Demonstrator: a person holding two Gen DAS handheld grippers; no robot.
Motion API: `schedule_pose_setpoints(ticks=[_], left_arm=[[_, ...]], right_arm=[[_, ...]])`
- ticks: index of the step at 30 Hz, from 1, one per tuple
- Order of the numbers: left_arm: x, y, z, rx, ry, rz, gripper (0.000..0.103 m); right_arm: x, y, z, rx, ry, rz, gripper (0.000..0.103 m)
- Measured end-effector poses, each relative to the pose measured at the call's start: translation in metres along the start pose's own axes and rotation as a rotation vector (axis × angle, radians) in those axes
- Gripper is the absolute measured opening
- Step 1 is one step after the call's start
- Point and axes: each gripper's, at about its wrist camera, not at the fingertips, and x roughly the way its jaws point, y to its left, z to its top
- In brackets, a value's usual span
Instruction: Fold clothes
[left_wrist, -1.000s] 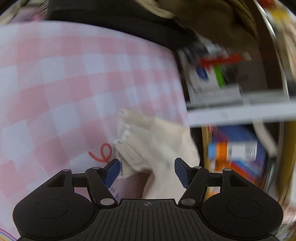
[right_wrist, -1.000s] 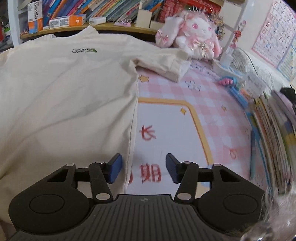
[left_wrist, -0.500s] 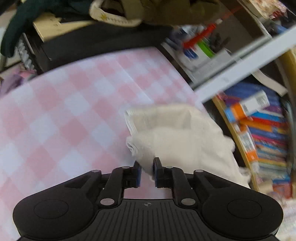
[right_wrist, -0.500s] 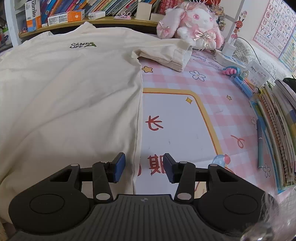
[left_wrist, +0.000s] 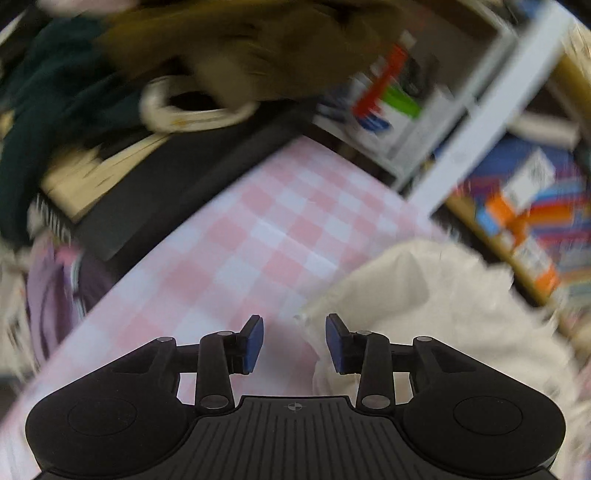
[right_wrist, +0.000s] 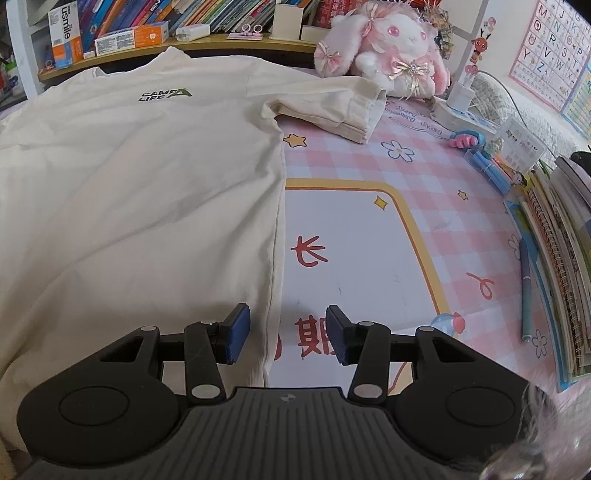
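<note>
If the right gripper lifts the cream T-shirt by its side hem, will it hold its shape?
Probably not: the cream T-shirt lies limp and wrinkled, so it should drape. It looks thin, likely light. It may drag across the checked mat.

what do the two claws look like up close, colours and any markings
The left claw and right claw look alike: black plastic linkage arms with silver pivot pins, blue rectangular pads, round side housings, and a ribbed dark grey body bearing a small crosshair mark. No cables or sleeves show.

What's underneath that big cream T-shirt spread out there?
The cream T-shirt lies on a pink checked mat with a white, yellow-bordered panel. Only the mat's uncovered part beside the shirt shows; whatever lies beneath the cloth is hidden.
</note>
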Motion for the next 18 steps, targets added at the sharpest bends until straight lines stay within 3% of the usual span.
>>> schedule_pose_setpoints(ticks=[3, 4, 5, 7, 11, 16, 18], left_arm=[[0.013, -0.017, 0.000, 0.107, -0.012, 0.067, 0.033], [0.016, -0.023, -0.001, 0.146, -0.018, 0.077, 0.024], [0.019, -0.029, 0.001, 0.192, -0.009, 0.055, 0.003], [0.020, -0.032, 0.011, 0.231, -0.008, 0.058, 0.002], [0.010, -0.018, 0.062, 0.137, -0.129, 0.101, 0.002], [0.027, -0.018, 0.085, 0.219, -0.079, 0.144, 0.003], [0.031, -0.015, 0.084, 0.221, -0.066, 0.121, 0.005]], right_arm=[[0.000, 0.001, 0.000, -0.001, 0.007, -0.007, 0.043], [0.000, 0.002, 0.000, 0.004, 0.010, -0.011, 0.043], [0.000, 0.003, 0.001, 0.010, 0.014, -0.014, 0.043], [0.000, 0.004, 0.000, 0.015, 0.014, -0.020, 0.043], [-0.001, 0.005, 0.000, 0.030, 0.021, -0.027, 0.043], [-0.002, 0.009, -0.001, 0.023, 0.024, -0.030, 0.043], [-0.002, 0.008, -0.002, 0.028, 0.022, -0.029, 0.043]])
